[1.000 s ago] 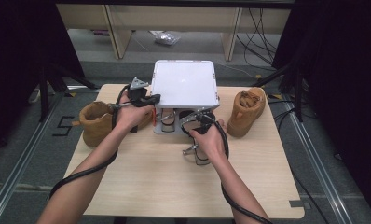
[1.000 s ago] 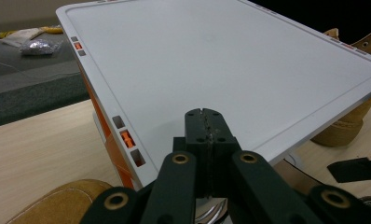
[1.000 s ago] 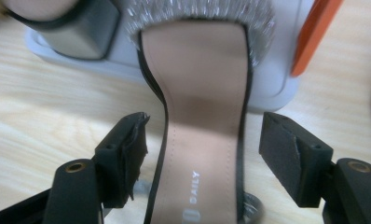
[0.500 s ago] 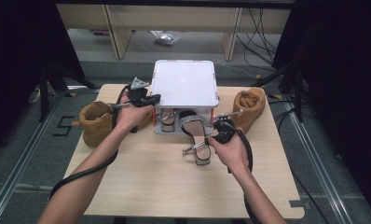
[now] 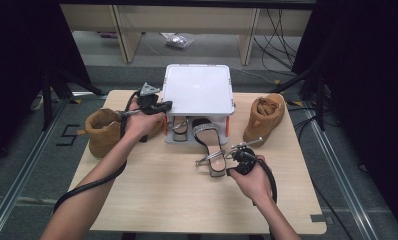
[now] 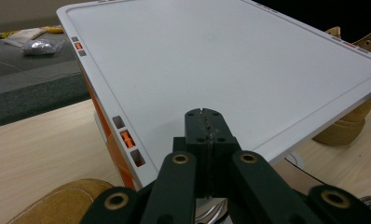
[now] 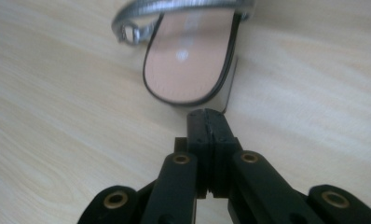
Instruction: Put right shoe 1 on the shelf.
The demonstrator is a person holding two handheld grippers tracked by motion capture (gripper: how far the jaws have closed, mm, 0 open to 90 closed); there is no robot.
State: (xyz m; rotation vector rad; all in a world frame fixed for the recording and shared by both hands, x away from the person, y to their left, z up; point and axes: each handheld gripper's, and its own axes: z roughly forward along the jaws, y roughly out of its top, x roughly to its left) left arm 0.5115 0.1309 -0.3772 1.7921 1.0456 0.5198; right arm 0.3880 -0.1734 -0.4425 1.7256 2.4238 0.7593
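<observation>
While the left gripper (image 5: 159,106) rests with its jaws pressed together at the edge of the white rack's lid (image 5: 198,90), probably to steady the rack, the right gripper (image 5: 233,161) sits just behind the heel of the silver sandal (image 5: 210,145). Its jaws have just been closing and now meet with nothing between them, seemingly to nudge the sandal, which lies on the table (image 5: 152,190) with its toe under the lid beside its mate (image 5: 180,128).

Right claw (image 5: 231,162) beside sandal (image 5: 209,146)
</observation>
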